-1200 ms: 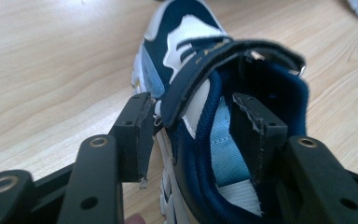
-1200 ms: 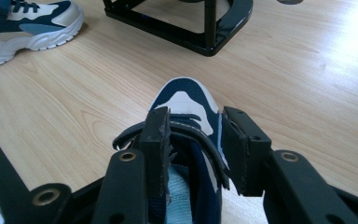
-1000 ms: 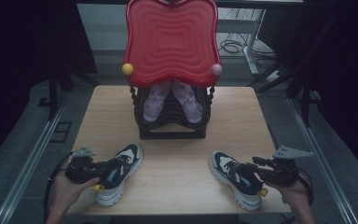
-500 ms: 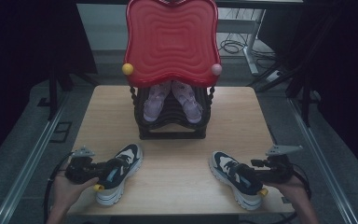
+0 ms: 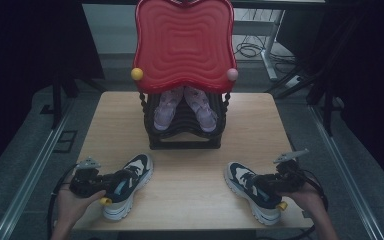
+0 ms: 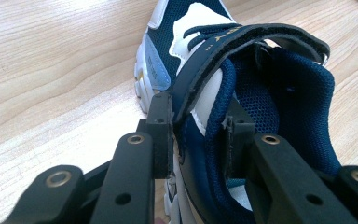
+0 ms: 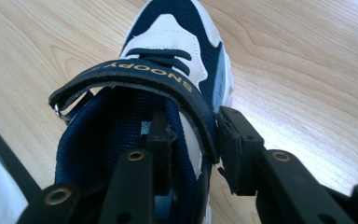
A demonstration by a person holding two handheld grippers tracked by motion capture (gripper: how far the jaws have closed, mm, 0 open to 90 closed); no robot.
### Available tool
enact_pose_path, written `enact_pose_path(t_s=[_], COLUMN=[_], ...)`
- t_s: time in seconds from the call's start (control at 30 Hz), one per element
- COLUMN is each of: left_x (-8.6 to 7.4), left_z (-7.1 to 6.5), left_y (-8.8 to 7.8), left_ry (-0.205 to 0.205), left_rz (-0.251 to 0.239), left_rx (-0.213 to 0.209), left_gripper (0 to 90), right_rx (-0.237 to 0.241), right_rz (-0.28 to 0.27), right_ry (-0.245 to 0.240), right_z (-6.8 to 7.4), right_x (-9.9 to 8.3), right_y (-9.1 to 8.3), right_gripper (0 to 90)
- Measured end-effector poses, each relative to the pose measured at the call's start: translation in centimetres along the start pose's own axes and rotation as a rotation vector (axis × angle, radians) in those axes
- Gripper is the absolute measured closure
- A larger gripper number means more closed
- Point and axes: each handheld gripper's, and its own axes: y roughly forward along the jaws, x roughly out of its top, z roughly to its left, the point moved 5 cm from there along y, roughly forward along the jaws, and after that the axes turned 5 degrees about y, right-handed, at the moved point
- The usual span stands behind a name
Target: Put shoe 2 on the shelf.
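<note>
Two navy-and-white sneakers with strap closures rest on the wooden table [image 5: 190,172]. The left sneaker [image 5: 130,184] [image 6: 186,37] lies near the front left, and my left gripper [image 5: 106,183] [image 6: 198,135] is shut on its collar wall, one jaw outside and one inside the opening. The right sneaker [image 5: 247,186] [image 7: 177,28] lies near the front right, toe pointing away. My right gripper [image 5: 266,186] [image 7: 193,135] is shut on its collar wall and strap end, again with one jaw inside the shoe.
A black shoe rack [image 5: 185,137] stands at the table's far middle and holds a pair of lilac shoes [image 5: 169,107]. A red wavy panel [image 5: 185,45] tops it, with a yellow ball [image 5: 137,74] and a pink ball [image 5: 232,74] at its corners. Bare wood lies between the sneakers.
My right gripper has shifted slightly inward and lower at the right sneaker. The left gripper and both sneakers stay about where they were.
</note>
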Motion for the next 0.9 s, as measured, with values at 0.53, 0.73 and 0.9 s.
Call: enact_pose_path(t_s=[0.53,0.73,0.9], left_x=[-0.2,-0.2,0.0], left_z=[0.4,0.7,0.9], left_y=[-0.8,-1.8,-2.8], left_ry=[-0.037,-0.099,-0.144], left_rz=[-0.06,-0.158,-0.249], left_rx=[0.007,-0.034,-0.07], left_gripper=[73.0,73.0,72.9], right_rx=[-0.007,0.028,0.07], right_rz=[-0.155,-0.257,-0.343], right_ry=[0.07,0.1,0.139], right_z=[-0.4,-0.6,-0.7], right_x=[-0.6,-1.1,-1.6], right_y=[-1.2,-1.7,-1.8], right_gripper=[75.1,75.0,75.0])
